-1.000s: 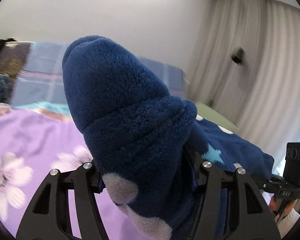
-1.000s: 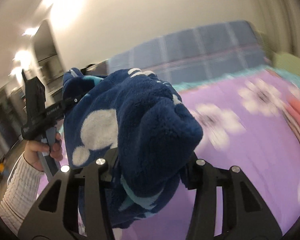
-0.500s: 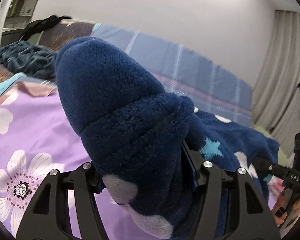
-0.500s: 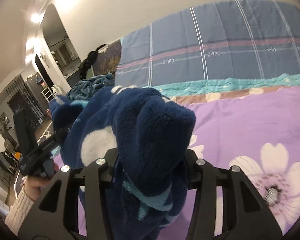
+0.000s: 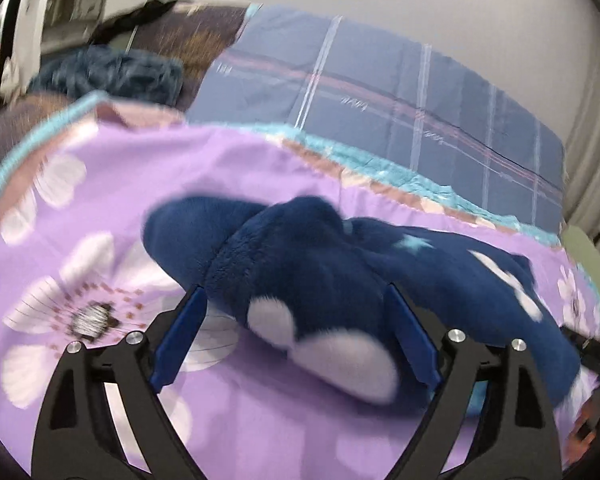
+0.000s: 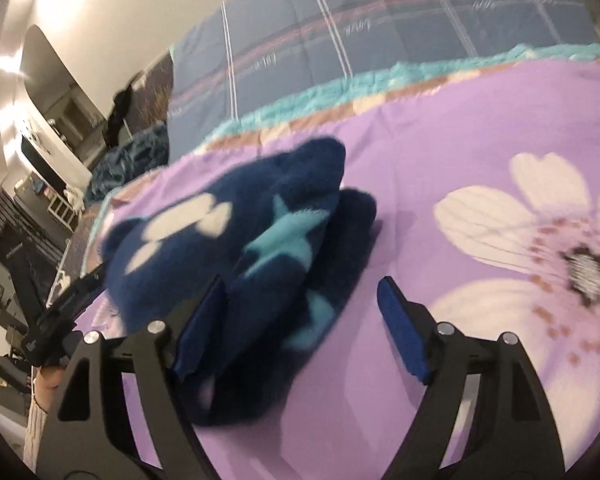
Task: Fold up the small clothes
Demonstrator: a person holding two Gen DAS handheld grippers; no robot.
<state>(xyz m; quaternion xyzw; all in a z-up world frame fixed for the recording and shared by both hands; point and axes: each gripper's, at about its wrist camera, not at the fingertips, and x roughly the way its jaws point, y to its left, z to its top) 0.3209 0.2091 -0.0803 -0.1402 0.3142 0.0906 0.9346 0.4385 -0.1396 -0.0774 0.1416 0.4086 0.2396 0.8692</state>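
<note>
A navy fleece garment (image 5: 320,280) with white spots and pale blue stars lies bunched on the purple flowered bedspread (image 5: 260,168). My left gripper (image 5: 294,290) straddles one end of it. Its jaws are opening, and the blue pads (image 5: 180,336) stand at the fleece's sides without squeezing it. In the right wrist view the garment (image 6: 228,248) fills the left half. My right gripper (image 6: 300,280) is also opening. Its left pad (image 6: 200,328) rests against the fleece; the right pad (image 6: 400,332) stands well apart over bare bedspread (image 6: 440,140). The left gripper's handle (image 6: 60,308) shows at the far left, held by a hand.
A blue plaid quilt (image 5: 380,92) lies across the head of the bed, with a dark teal blanket heap (image 5: 112,76) at its left. Curtains hang at the right edge. A white knit sleeve (image 6: 36,420) shows at lower left, and a doorway (image 6: 44,80) opens beyond the bed.
Both grippers came down from the air to the bed with the garment. Their jaws have spread, and the fleece, earlier clamped and standing up between the fingers, now lies on the bedspread.
</note>
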